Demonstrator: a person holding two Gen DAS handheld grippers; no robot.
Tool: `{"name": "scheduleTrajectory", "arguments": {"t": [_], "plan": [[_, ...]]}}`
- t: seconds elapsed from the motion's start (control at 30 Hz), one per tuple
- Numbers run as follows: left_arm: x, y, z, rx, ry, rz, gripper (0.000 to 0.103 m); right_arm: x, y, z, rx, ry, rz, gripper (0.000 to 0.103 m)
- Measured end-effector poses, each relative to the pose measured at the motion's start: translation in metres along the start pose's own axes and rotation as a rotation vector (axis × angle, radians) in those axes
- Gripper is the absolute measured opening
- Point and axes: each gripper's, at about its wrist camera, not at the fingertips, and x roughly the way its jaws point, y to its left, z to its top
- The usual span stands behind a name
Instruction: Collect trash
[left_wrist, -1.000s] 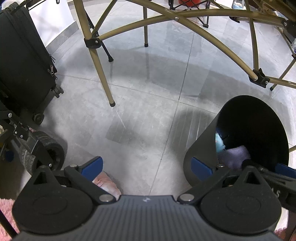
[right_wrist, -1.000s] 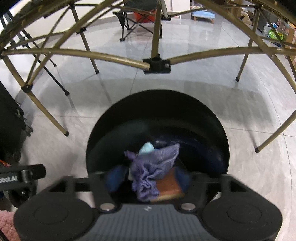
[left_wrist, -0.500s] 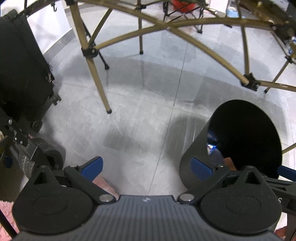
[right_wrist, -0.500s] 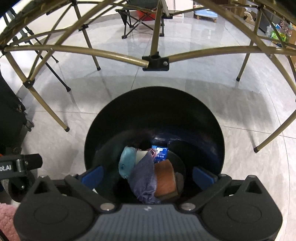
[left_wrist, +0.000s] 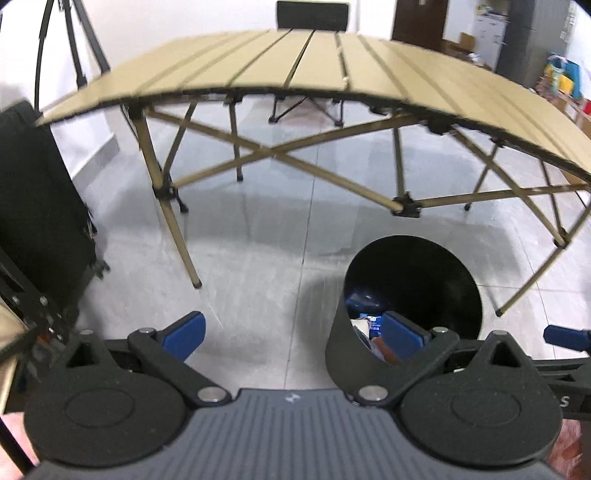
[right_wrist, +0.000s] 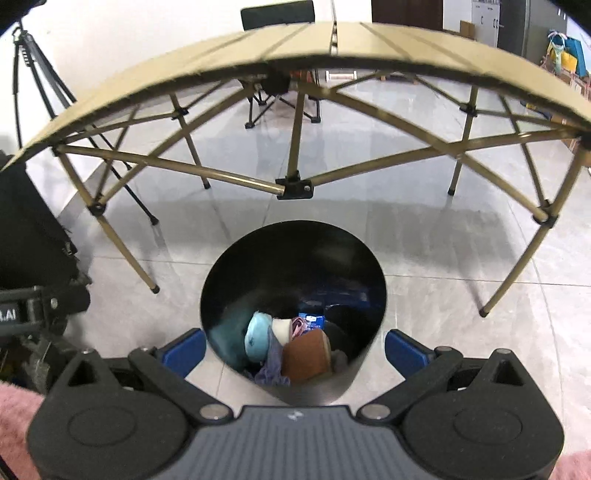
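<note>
A black round trash bin (right_wrist: 295, 236) stands on the grey tiled floor under the table's edge. Inside it lie a purple cloth (right_wrist: 271, 365), a brown sponge-like piece (right_wrist: 306, 354), a light blue item (right_wrist: 256, 338), a white cup (right_wrist: 282, 328) and a small blue packet (right_wrist: 312, 319). My right gripper (right_wrist: 295, 349) hangs above the bin's near rim, open and holding nothing. My left gripper (left_wrist: 293, 332) is open and empty above the floor, just left of the bin (left_wrist: 413, 240). One blue fingertip (left_wrist: 565, 336) of the right gripper shows at the left view's right edge.
A tan slatted folding table (left_wrist: 295, 66) on crossed metal legs (left_wrist: 177, 236) spans the scene behind the bin. A black suitcase (left_wrist: 33, 221) stands at the left, a tripod (right_wrist: 29, 74) by the wall, a folding chair (right_wrist: 280, 99) beyond. Pink fluffy fabric (right_wrist: 14, 402) lies near me.
The right jaws opened and the purple cloth with the brown piece dropped into the bin. Both grippers then rose and tilted up, bringing the tabletop into view.
</note>
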Motion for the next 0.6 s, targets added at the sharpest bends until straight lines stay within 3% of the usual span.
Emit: {"name": "scheduleTrajectory", "arguments": {"t": [0.33,0.6], "plan": [[-0.082,-0.008,-0.022,0.065,-0.077,-0.070,0.103,-0.096,0.001,-0.031,-0.018,-0.087,0.022,0.103],[-0.127,-0.011,-0.052,0.095,-0.091,-0.089,0.103,-0.147,0.008,-0.048,-0.008,-0.094,0.001,0.103]]}}
